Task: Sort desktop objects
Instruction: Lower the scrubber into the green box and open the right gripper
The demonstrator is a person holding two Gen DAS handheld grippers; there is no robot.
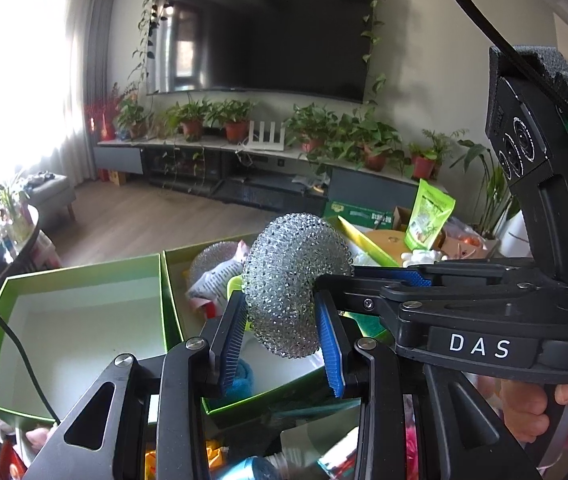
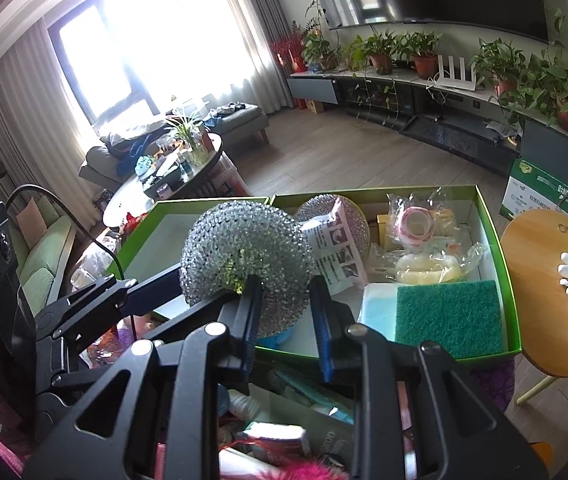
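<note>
Above the filled green box (image 2: 500, 280): steel scourer (image 1: 296, 284), pinched by both left gripper (image 1: 280, 344) and right gripper (image 2: 284, 328). Advice: lower together beside second scourer (image 2: 348, 216), release evenly.

A large dark flat-screen television (image 1: 264, 32) hangs on the pale wall, with trailing green vines (image 1: 148, 28) draped around its frame. Directly below the television runs a long low grey media cabinet (image 1: 220, 168) bearing a row of potted green plants in terracotta pots (image 1: 236, 120) and a white slatted rack (image 1: 267, 136). Left of the television, sheer pale curtains (image 2: 204, 40) cover a bright window. Further left of the television stands a grey upholstered ottoman (image 2: 240, 120). Brown wooden plank flooring (image 2: 344, 148) lies in front of the cabinet.
</note>
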